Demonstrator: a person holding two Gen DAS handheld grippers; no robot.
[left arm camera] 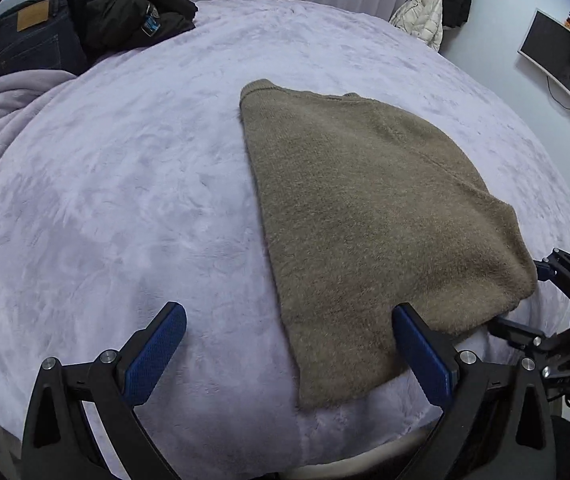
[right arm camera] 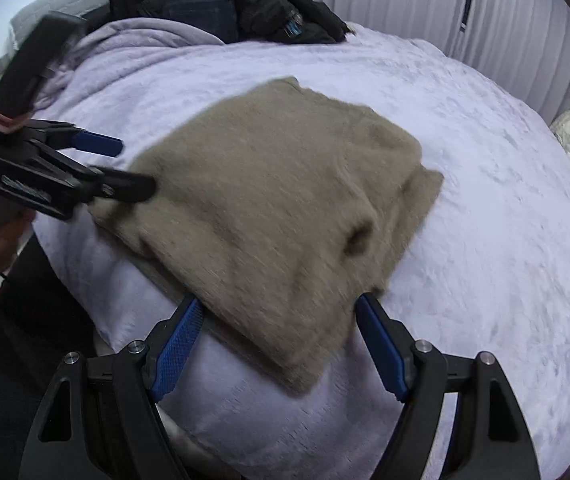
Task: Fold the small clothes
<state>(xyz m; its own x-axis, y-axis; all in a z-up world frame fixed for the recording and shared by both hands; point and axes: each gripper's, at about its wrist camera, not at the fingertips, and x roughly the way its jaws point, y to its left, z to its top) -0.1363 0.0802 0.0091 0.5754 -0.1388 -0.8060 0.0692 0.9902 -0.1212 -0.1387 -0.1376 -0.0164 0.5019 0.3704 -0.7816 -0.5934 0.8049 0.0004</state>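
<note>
A folded olive-brown fuzzy sweater [left arm camera: 369,216] lies flat on the lilac fleece blanket [left arm camera: 125,200] near the bed's front edge; it also shows in the right wrist view [right arm camera: 285,200]. My left gripper [left arm camera: 289,324] is open and empty, its right finger at the sweater's near edge. In the right wrist view the left gripper [right arm camera: 125,164] sits at the sweater's left edge. My right gripper [right arm camera: 281,312] is open, its blue pads [right arm camera: 177,344] either side of the sweater's near corner, holding nothing. The right gripper shows at the far right of the left wrist view [left arm camera: 525,300].
Dark jeans [left arm camera: 33,36] and a black jacket [left arm camera: 125,8] are piled at the bed's far corner, beside a bunched lilac blanket [left arm camera: 5,120]. A wall monitor [left arm camera: 569,68], hanging coats [left arm camera: 425,16] and curtains [right arm camera: 485,20] lie beyond the bed.
</note>
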